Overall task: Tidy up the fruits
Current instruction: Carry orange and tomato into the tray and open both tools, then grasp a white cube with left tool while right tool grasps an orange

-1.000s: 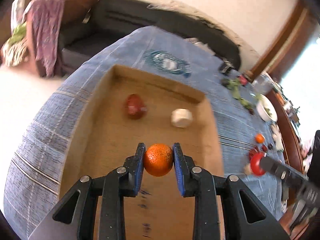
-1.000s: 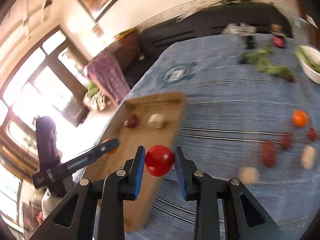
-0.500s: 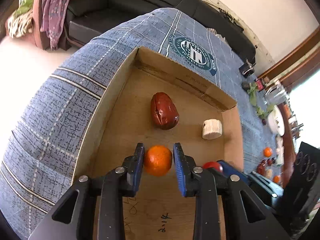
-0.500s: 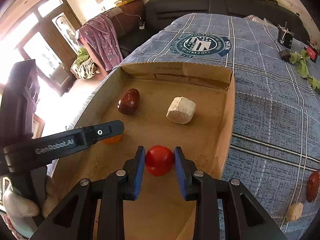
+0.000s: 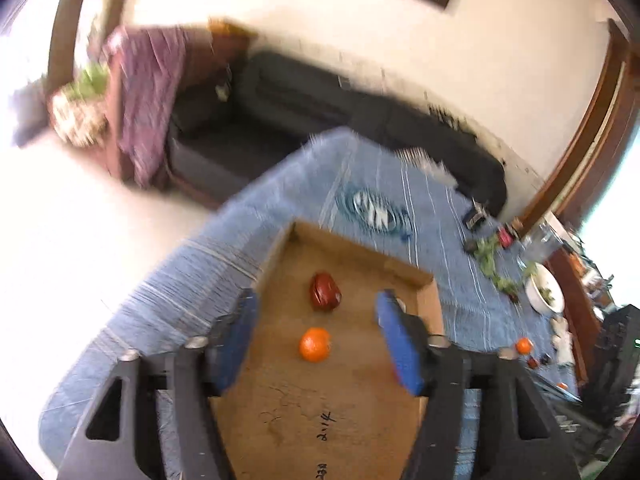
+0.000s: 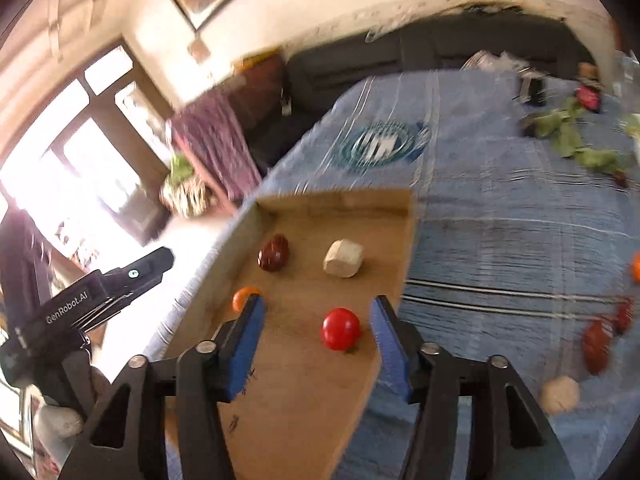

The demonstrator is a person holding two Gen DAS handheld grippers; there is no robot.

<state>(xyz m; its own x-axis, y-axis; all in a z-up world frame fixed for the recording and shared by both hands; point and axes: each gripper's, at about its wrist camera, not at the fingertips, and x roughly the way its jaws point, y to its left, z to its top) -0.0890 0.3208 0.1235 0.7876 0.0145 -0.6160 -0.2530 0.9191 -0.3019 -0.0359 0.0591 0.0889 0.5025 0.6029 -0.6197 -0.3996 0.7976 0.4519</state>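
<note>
the left tongs (image 5: 314,344) stood wide apart above the cardboard box (image 5: 280,260), gripping nothing. the orange (image 5: 315,344) lay loose on the box floor between the two blue pads, touching neither. just beyond it sat a dark red fruit (image 5: 325,292), apart from the orange. the view was blurred, so finer detail was lost.

the right tongs (image 6: 316,336) were likewise spread open and empty. a red tomato (image 6: 340,329) rested on the box floor between the pads, nearer the right one, clear of both. farther in lay a pale beige chunk (image 6: 343,258) and, to its left, the same dark red fruit, the two near each other but not touching. the orange peeked out behind the left pad (image 6: 246,330), close to the box's left wall.

the box sat on a blue striped cloth (image 6: 500,240) covering the tabletop. on the cloth to the right of the box lay other pieces, well apart from it: a dark red fruit (image 6: 596,346), a beige lump (image 6: 560,394) and, at the frame's edge, a bit of orange (image 6: 636,266). green leaves (image 6: 576,146) lay farther back.
</note>
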